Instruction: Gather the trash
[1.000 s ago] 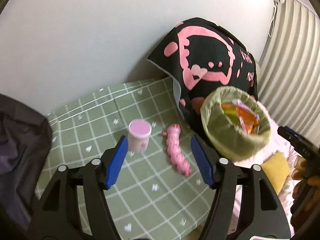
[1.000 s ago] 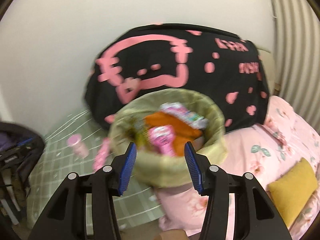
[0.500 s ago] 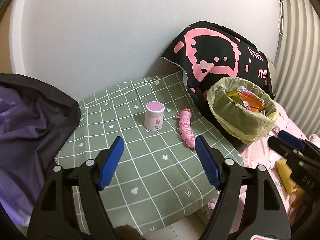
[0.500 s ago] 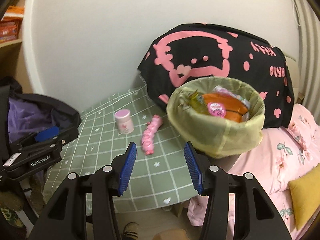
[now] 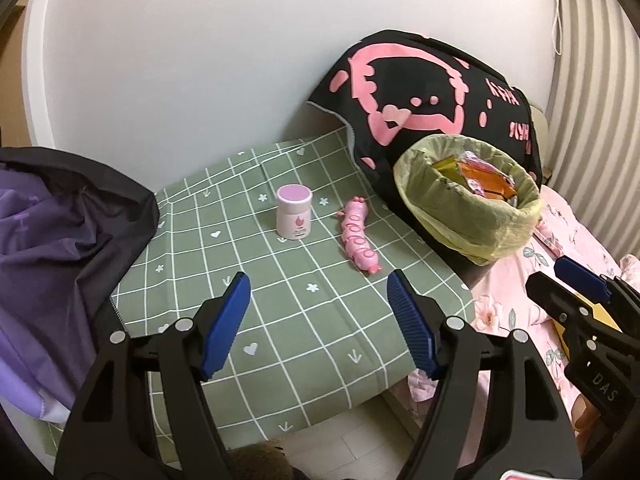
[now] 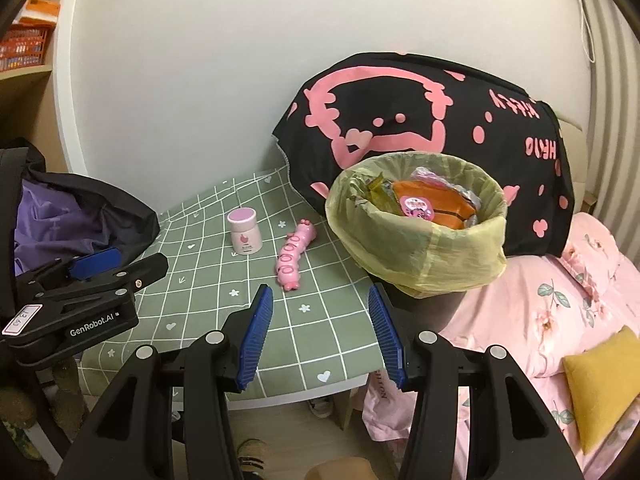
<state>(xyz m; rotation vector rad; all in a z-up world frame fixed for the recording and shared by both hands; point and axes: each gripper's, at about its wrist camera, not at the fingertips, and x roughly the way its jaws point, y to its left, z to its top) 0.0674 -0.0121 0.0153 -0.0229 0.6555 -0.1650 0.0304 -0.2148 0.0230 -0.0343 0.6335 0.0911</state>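
- Dark purple-lined bag (image 5: 60,220) slumps over the surface's (image 5: 304,320) left edge, clear of any reach.
- Left gripper (image 5: 318,320): jaws wide, closing slightly, nothing between them; it hangs short of the items.
- Pink-lidded jar (image 5: 294,217) stands upright mid-surface; pink caterpillar toy (image 5: 359,240) lies just beside it. Whether either is trash cannot be told.
- Right gripper (image 6: 320,330): spread, empty.
- Lined bin (image 6: 416,224), already holding wrappers, sits at the right, near the bed (image 6: 560,300), an unobstructed drop.

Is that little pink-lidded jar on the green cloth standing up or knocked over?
Standing upright. The jar rests on its base on the checked cloth, its round pink lid facing up, beside the pink toy.
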